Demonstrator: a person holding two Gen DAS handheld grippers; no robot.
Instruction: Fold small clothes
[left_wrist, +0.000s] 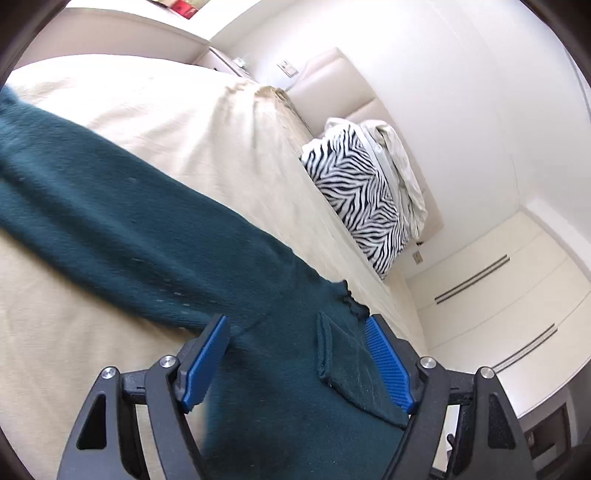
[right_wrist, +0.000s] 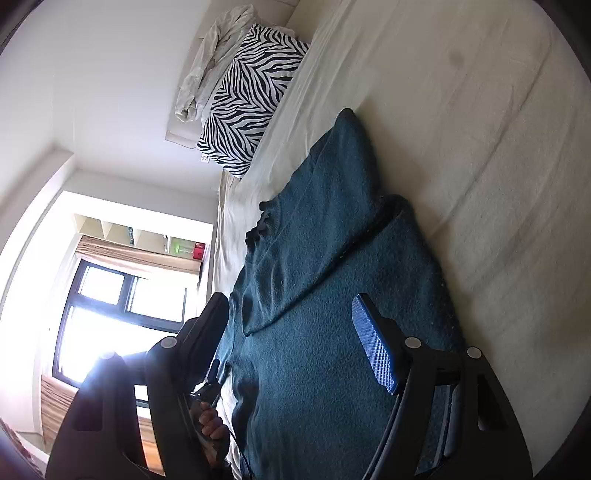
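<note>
A: Cream cotton everywhere. One bed (left_wrist: 122, 122) fills most of both views, the biggest thing here. How many garments lie on it?

B: One: a dark teal knitted sweater (left_wrist: 147, 229). In the left wrist view it lies on the sheet as a long band, its long axis running from the far left edge down toward the tool. In the right wrist view it points away from the camera, narrowing to a rounded end far up the bed, with one layer folded over another.

A: And beyond it?

B: One zebra-striped pillow (right_wrist: 247, 99) at the head of the bed, with one crumpled pale cloth (right_wrist: 218, 55) against it. One window (right_wrist: 122, 317) shows bright in the right wrist view.

A: The tools?

B: Two. The left tool (left_wrist: 295, 362) stands wide, blue pads apart, the sweater's ruffled hem and a small patch pocket lying between them, ungripped. The right tool (right_wrist: 291, 339) is also spread wide over the knit, clamping nothing.
</note>
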